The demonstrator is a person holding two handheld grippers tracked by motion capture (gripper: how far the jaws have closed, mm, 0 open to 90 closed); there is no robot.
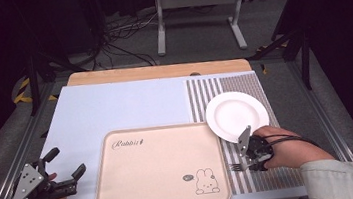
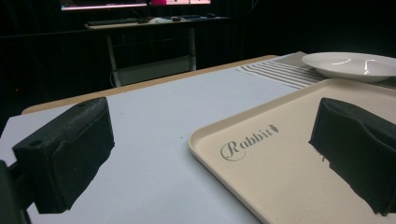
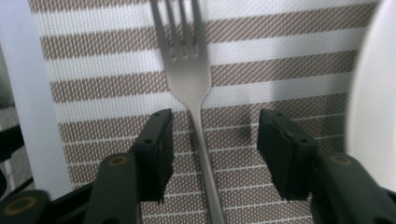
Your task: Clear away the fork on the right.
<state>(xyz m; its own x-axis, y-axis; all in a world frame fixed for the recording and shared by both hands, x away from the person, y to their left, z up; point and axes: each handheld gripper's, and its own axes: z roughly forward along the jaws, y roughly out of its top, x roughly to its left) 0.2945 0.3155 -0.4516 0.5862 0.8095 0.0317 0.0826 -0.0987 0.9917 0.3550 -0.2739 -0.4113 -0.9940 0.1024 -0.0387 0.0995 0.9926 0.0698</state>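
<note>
A: Where was the fork [image 3: 189,79]?

B: It lay on the striped mat [image 3: 280,37], right between my right jaws. Those jaws stood apart, one on each side of the thin handle, not touching it.

A: What could have gone wrong?

B: The handle sat closer to one jaw. I think a squeeze could have pushed the fork sideways or let it slip. My left jaws stood wide apart and empty by the tray [image 2: 299,186].

High view overhead; both gripper views low, perhaps sharing plate [image 2: 350,65]
</note>
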